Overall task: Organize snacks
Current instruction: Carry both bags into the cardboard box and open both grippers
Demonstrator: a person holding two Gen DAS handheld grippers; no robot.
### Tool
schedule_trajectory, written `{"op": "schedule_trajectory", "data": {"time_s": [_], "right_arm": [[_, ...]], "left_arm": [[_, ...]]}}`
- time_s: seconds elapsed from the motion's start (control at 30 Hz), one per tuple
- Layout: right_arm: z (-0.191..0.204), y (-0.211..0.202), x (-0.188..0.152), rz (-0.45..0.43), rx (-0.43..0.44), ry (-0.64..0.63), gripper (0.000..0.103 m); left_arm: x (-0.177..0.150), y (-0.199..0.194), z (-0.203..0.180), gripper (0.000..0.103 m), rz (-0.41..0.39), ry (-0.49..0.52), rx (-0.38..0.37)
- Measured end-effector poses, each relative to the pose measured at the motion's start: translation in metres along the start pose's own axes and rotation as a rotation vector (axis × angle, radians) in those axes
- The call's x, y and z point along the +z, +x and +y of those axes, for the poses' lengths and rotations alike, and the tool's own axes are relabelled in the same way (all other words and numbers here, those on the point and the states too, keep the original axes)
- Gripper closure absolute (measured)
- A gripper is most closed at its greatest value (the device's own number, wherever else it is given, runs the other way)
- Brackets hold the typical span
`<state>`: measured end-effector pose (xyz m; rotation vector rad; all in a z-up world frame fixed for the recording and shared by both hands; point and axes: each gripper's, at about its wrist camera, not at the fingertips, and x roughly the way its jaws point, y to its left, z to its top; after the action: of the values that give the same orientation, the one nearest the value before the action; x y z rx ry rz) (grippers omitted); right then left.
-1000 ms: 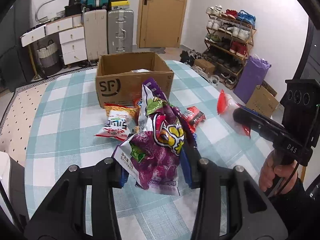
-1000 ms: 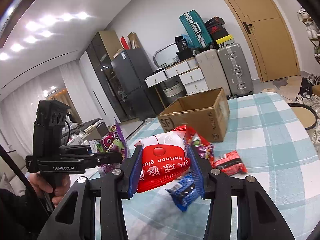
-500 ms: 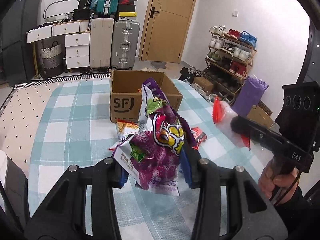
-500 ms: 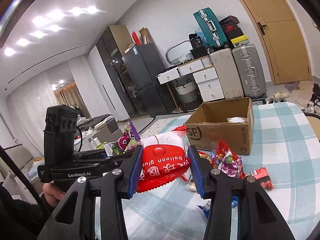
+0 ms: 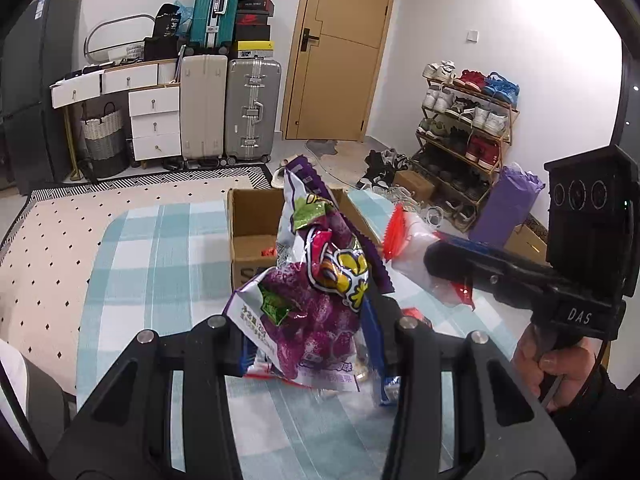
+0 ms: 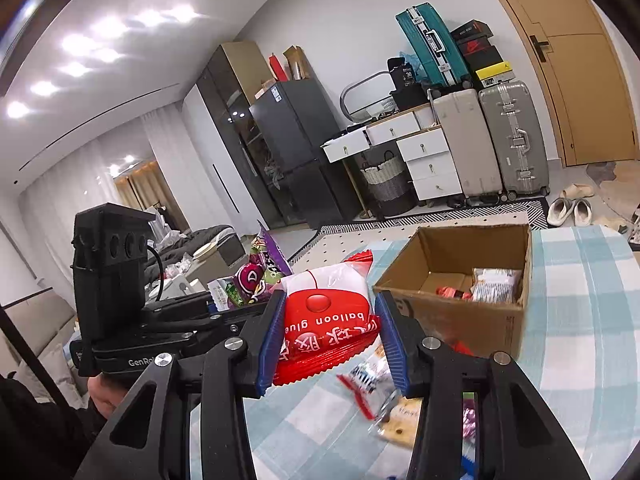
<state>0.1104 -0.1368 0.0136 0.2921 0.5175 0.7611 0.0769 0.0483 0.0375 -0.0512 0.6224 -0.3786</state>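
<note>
Left wrist view, close along its black two-finger left gripper [image 5: 310, 344], facing the open brown cardboard box [image 5: 256, 240] and far wall, right wrist view, angled leftward, sharing that box [image 6: 460, 280], checked teal-and-white tablecloth [image 6: 580, 300].

From my remote seat, the left wrist view shows a tan wooden door [image 5: 340, 48] at twelve o'clock. At eleven o'clock a beige hard-shell suitcase [image 5: 203, 106] stands just beside a silver ribbed suitcase [image 5: 250, 108], with a teal suitcase [image 5: 211, 4] upright on top of them. A white drawer cabinet [image 5: 154, 122] sits left of those, a woven laundry basket [image 5: 102, 136] beside it. At two o'clock I see a wooden shoe rack [image 5: 466, 120] full of shoes, and a purple bag [image 5: 504, 204] near it. In the right wrist view, a dark grey fridge [image 6: 296, 148] stands at twelve o'clock.
</note>
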Motion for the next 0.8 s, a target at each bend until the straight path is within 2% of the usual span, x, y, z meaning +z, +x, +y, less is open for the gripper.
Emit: {"op": "schedule_trajectory", "data": {"time_s": [0.3, 0.47, 0.63, 0.8], "right_arm": [[-0.031, 0.031, 0.059, 0.032, -0.027, -0.031, 0.058], [-0.058, 0.054, 0.085, 0.056, -0.058, -0.032, 0.058], [-0.103, 0.082, 0.101, 0.094, -0.097, 0.041, 0.058], [-0.139, 0.114, 0.098, 0.158, -0.121, 0.089, 0.058]], "left_arm": [[0.07, 0.054, 0.002, 0.063, 0.024, 0.037, 0.036], [0.106, 0.104, 0.014, 0.063, 0.087, 0.015, 0.018], [0.129, 0.161, 0.031, 0.063, 0.157, -0.003, 0.024], [0.131, 0.22, 0.044, 0.063, 0.221, -0.002, 0.037]]}}
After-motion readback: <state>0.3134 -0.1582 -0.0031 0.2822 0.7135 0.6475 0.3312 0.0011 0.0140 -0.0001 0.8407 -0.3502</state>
